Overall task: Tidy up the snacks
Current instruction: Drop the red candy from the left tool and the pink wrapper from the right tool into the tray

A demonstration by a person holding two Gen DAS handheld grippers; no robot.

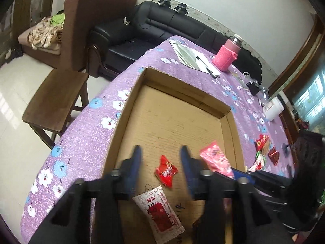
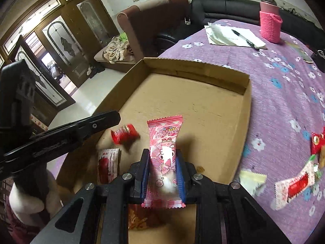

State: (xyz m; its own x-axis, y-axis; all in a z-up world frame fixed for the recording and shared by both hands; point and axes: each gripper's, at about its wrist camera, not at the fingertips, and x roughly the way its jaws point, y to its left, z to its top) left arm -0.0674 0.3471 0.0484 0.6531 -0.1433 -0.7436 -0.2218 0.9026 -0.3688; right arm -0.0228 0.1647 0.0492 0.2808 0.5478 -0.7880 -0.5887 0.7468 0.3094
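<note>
The right gripper (image 2: 161, 158) clamped a light, crinkly pink packet (image 2: 164, 142) mid-body over the box (image 2: 244, 109); left gripper (image 1: 160, 156) jaws stood apart.

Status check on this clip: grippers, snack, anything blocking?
Left gripper open over the cardboard tray. Right gripper shut on pink snack pack, above tray. Red candy already inside. Nothing blocking.

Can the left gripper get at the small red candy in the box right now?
Probably yes. The left gripper is open and empty, right above the small red candy on the floor of the cardboard box. Nothing lies between them; the right gripper holds the pink packet off to one side.
</note>
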